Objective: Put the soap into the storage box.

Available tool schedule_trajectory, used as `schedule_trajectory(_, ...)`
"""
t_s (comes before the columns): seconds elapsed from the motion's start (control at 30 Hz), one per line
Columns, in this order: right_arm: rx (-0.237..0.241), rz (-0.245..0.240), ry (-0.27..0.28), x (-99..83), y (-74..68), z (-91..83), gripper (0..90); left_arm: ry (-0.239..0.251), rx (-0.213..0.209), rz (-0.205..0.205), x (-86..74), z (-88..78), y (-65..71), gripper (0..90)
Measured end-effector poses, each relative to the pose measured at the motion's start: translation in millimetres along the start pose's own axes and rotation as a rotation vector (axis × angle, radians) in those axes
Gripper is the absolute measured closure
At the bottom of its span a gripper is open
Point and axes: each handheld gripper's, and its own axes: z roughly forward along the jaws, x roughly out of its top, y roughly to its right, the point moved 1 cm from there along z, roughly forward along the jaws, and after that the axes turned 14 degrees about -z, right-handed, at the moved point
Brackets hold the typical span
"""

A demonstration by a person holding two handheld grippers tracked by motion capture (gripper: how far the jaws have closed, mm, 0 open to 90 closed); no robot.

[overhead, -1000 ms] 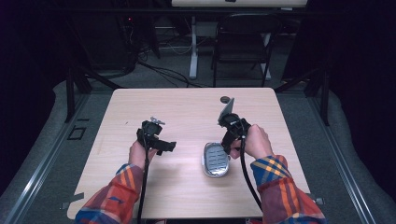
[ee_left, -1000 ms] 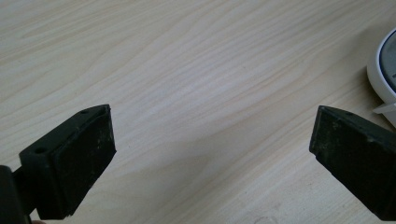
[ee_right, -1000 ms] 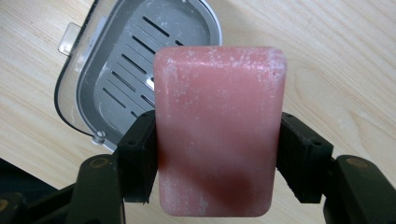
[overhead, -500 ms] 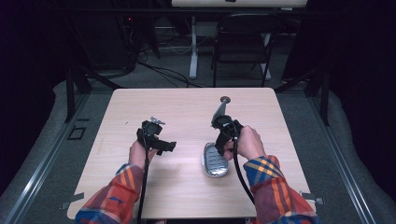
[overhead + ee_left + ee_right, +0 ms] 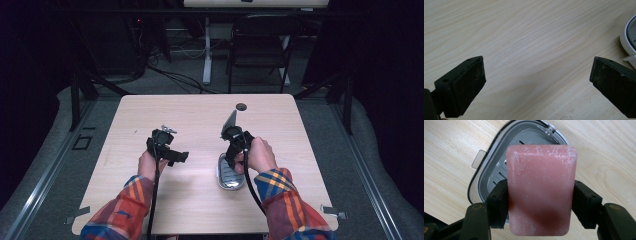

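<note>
High view: the big wooden table takes up most of the picture, and a person's two hands reach in from the bottom, each holding a claw. Behind the table stands a dark chair.

Next in size is the grey soap dish — an open tray with slots in its floor and a little tab on one side. It lies flat on the table, right under the right claw.

The right claw is squeezed tight on a pink bar of soap, one pad on each long side. The bar hangs in the air just above the dish, not touching it. Its long side runs away from the claw, toward the far end of the dish, and its wide flat face looks up at the right gripper view's camera.

The soap looks hard, but it has a white dusty skin and could be slippery, so it may slide if the squeeze goes soft. Holding it by the two long sides, near the middle, looks like the safest spot — and it is probably light.

The left claw is wide apart with nothing in it, low over bare wood beside the dish.
</note>
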Motion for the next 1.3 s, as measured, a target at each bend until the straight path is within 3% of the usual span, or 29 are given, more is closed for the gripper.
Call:
schedule_trajectory(0.17,-0.002,0.0,-0.01,3.0,-2.6,4.0,36.9,-0.001,-0.001,0.002,0.2,0.1,0.3,0.0)
schedule_trajectory(0.2,-0.002,0.017,0.008,3.2,-4.3,6.2,36.9,-0.002,-0.002,0.002,0.2,-0.2,0.3,0.0)
schedule_trajectory(0.33,-0.013,0.008,-0.014,5.6,-5.4,8.6,36.8,0.0,-0.001,0.001,0.1,-0.1,0.5,0.0)
schedule_trajectory(0.7,-0.003,0.053,-0.02,6.7,-7.6,15.8,36.2,0.001,-0.002,0.002,0.1,0.0,0.9,0.0)
schedule_trajectory(0.73,0.002,0.074,0.006,6.0,-8.8,17.2,36.5,-0.001,-0.002,0.003,0.1,0.0,0.7,0.1)
schedule_trajectory(0.8,0.001,0.071,0.016,4.2,-8.0,15.3,36.5,-0.003,-0.003,0.002,0.2,-0.5,0.6,0.1)
schedule_trajectory(0.9,0.009,0.065,0.006,1.1,-6.9,13.3,36.6,-0.002,-0.003,0.006,0.4,0.2,2.0,0.1)
schedule_trajectory(0.93,0.014,0.087,0.039,-0.3,-7.9,15.4,36.6,-0.002,-0.001,0.008,0.5,0.4,2.4,0.0)
schedule_trajectory(1.0,0.031,0.081,0.02,-2.7,-6.5,13.7,36.7,-0.004,-0.003,0.009,0.6,0.6,2.7,0.0)
schedule_trajectory(1.03,0.035,0.105,0.061,-4.5,-7.6,16.5,36.7,-0.005,-0.003,0.009,0.6,0.7,2.5,0.0)
schedule_trajectory(1.1,0.049,0.081,0.022,-6.6,-5.5,13.8,36.7,-0.004,-0.002,0.007,0.5,0.7,2.3,0.0)
schedule_trajectory(1.17,0.058,0.108,0.063,-8.9,-7.0,16.7,36.7,-0.005,-0.001,0.007,0.6,0.9,2.3,0.0)
schedule_trajectory(1.2,0.063,0.091,0.028,-9.7,-5.5,14.4,36.7,-0.007,0.0,0.009,0.7,0.8,2.4,0.1)
schedule_trajectory(1.27,0.068,0.092,0.035,-11.2,-5.3,14.7,36.5,-0.007,-0.001,0.01,0.6,1.2,2.9,0.1)
schedule_trajectory(1.3,0.078,0.13,0.077,-12.7,-7.5,17.2,36.3,-0.006,0.001,0.01,0.6,1.3,3.0,0.1)
